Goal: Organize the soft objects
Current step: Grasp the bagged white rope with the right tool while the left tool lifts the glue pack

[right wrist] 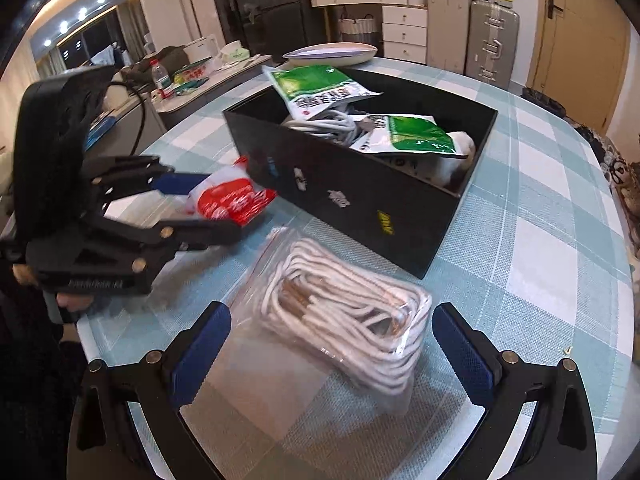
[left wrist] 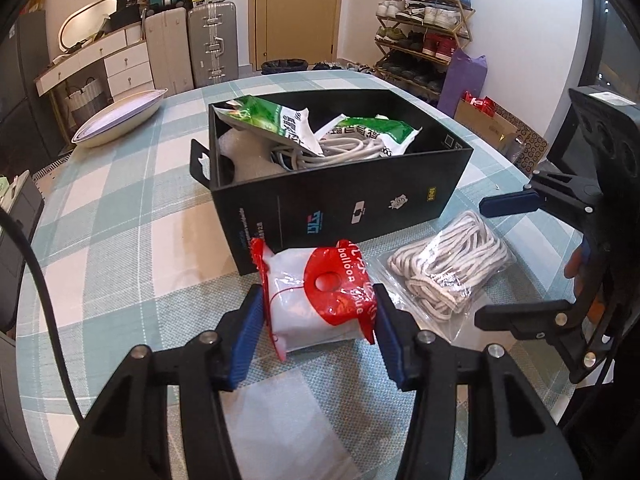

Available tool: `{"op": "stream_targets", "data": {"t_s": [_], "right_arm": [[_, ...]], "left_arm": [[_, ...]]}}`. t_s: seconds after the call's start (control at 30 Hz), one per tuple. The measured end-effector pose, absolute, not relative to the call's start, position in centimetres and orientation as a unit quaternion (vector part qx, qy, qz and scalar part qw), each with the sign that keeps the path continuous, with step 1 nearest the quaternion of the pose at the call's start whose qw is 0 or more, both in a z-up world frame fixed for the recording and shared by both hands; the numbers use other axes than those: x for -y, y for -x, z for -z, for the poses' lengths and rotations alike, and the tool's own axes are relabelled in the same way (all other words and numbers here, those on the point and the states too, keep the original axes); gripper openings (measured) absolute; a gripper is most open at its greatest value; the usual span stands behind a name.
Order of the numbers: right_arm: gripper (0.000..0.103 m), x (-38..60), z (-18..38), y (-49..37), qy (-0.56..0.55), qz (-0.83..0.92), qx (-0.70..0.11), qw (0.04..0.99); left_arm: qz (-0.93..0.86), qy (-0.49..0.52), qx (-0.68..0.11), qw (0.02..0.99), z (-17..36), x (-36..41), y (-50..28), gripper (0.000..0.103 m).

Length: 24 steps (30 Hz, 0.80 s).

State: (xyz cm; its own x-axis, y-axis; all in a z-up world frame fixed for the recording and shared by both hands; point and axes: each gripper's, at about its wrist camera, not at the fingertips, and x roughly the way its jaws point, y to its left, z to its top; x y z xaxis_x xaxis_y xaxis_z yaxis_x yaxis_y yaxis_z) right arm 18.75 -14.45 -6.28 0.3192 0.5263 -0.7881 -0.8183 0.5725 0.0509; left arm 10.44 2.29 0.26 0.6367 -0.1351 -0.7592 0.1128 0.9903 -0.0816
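Checked tablecloth (left wrist: 120, 208) in pale green and white covers the surface where, at lower centre of the left wrist view, the left gripper (left wrist: 316, 336) clamps a red-and-white balloon packet (left wrist: 320, 300) between its blue pads. Just right of it lies a clear bag of white cord (right wrist: 344, 312), flanked by the right gripper (right wrist: 332, 356), its jaws spread wide and not touching. Behind both stands a black box (left wrist: 340, 200) holding green-and-white pouches (left wrist: 276, 120) and a coiled cable.
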Motion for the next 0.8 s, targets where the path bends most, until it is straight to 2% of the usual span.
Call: {"op": "stream_targets", "data": {"t_s": [0.27, 0.6, 0.8], "right_arm": [[0.102, 13.4, 6.0, -18.7, 0.170, -0.441, -0.370, 0.800], [0.102, 13.7, 6.6, -17.7, 0.209, -0.444, -0.407, 0.771], [0.102, 14.2, 6.2, -18.1, 0.200, -0.434, -0.378, 0.793]], "left_arm": [[0.067, 0.014, -0.413, 0.908, -0.8, -2.9, -10.3, 0.052], [0.066, 0.012, -0.410, 0.910, -0.9, -3.1, -10.1, 0.052], [0.065, 0.012, -0.407, 0.911, -1.2, -3.2, -10.1, 0.052]]}}
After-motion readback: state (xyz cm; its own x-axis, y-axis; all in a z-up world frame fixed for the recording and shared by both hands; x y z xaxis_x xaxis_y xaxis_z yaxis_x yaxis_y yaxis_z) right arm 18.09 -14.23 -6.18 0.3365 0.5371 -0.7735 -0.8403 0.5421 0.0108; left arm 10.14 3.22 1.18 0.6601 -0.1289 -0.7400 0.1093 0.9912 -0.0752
